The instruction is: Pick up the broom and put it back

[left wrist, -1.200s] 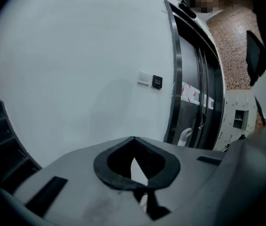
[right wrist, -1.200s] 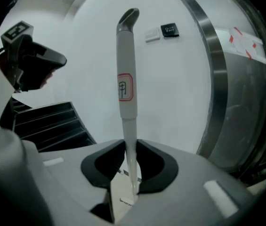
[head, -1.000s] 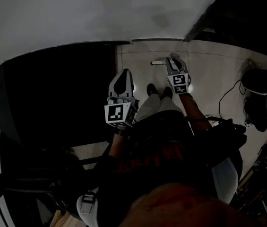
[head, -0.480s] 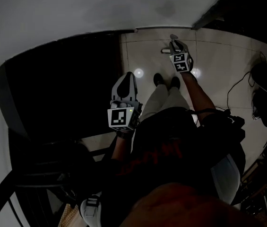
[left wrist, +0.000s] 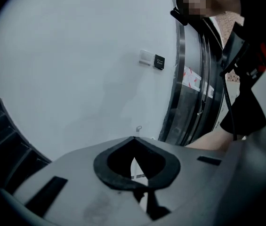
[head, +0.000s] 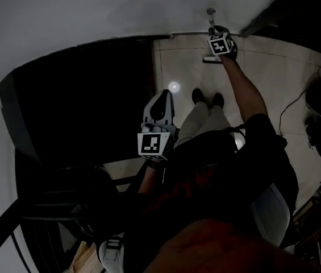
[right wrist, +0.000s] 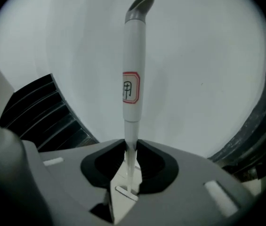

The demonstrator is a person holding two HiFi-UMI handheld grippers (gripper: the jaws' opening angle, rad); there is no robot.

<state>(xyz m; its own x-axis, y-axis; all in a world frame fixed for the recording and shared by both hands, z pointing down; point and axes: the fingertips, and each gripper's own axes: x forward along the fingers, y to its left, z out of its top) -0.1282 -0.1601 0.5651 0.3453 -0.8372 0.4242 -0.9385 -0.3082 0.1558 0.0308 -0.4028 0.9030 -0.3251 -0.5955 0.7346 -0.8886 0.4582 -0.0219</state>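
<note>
Over by the far wall, the right gripper [right wrist: 130,147] clamps the upright white broom handle [right wrist: 133,79]; nearer, the left gripper [left wrist: 132,141] is pinched together, empty.

A plain white wall [head: 92,10] meets a pale tiled floor [head: 274,67], which carries a small round glint of light [head: 174,87]. At left stands a large black block [head: 80,107], possibly a cabinet; the dim view hides its detail. Dark cables [head: 288,110] trail over the floor at right. A white switch plate [left wrist: 146,57] and a black plate [left wrist: 159,61] sit on the wall beside a dark curved frame [left wrist: 180,79].
</note>
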